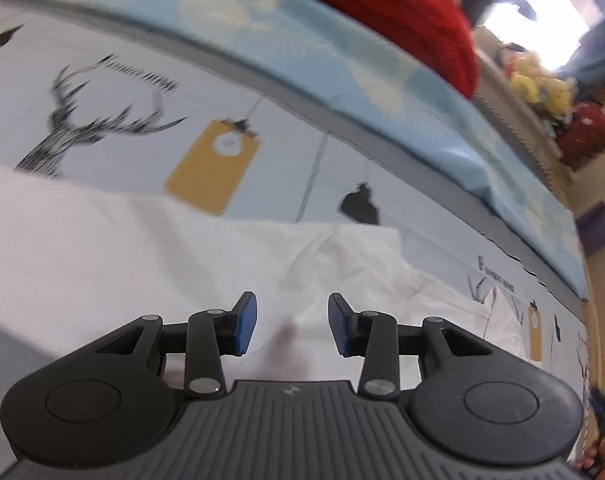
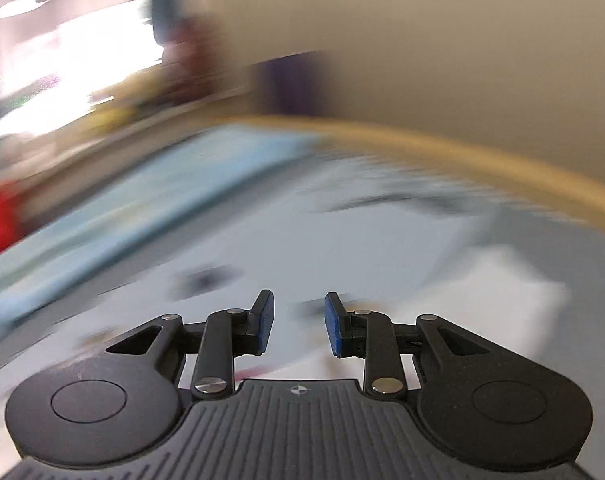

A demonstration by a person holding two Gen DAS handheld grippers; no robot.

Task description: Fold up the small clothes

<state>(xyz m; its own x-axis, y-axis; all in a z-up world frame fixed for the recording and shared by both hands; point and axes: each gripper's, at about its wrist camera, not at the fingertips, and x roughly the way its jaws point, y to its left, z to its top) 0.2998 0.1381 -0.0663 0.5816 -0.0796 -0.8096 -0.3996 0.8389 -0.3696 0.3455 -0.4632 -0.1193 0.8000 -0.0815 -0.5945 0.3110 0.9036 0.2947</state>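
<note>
Left gripper (image 1: 290, 326): blue-padded fingers (image 1: 244, 326) apart, empty, over the crumpled white cloth garment (image 1: 150, 248) on the pale printed bedsheet (image 1: 294, 152). Right gripper (image 2: 299, 326): fingers apart, empty; view motion-blurred, white garment (image 2: 498, 300) lower right.

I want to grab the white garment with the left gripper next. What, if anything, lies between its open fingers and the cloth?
Nothing visible. The left gripper is open and empty, and the white garment lies on the printed sheet right in front of the fingers, with no other object between.
</note>
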